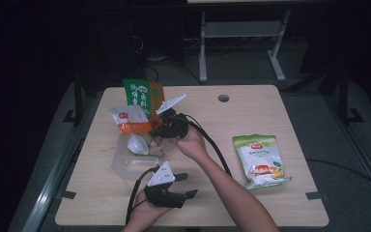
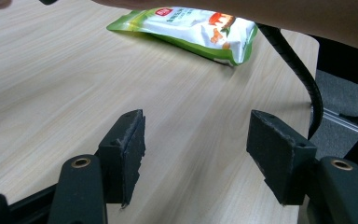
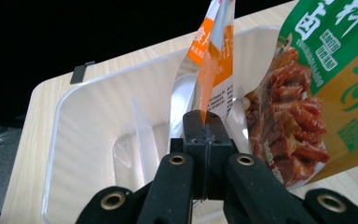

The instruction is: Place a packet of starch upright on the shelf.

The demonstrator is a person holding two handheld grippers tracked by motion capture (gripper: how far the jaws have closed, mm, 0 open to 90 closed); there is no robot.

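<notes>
We see a pale wooden table (image 2: pixel 74 70) with fine grain lines and a smooth, matt top. The see-through plastic box (image 3: pixel 98 116) looks thin and shiny. The orange and white plastic pouch (image 3: pixel 212 60) is glossy and crinkled. The green plastic pouch with red meat pictures (image 3: pixel 307 93) shines too. The black pads (image 2: pixel 126 154) of the left gripper look dull and rough.

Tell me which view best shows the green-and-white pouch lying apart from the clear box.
The high view: the green-and-white pouch lies whole and unobstructed on the table's right side. The left gripper view catches it at the top, partly cut off by a forearm.
</notes>
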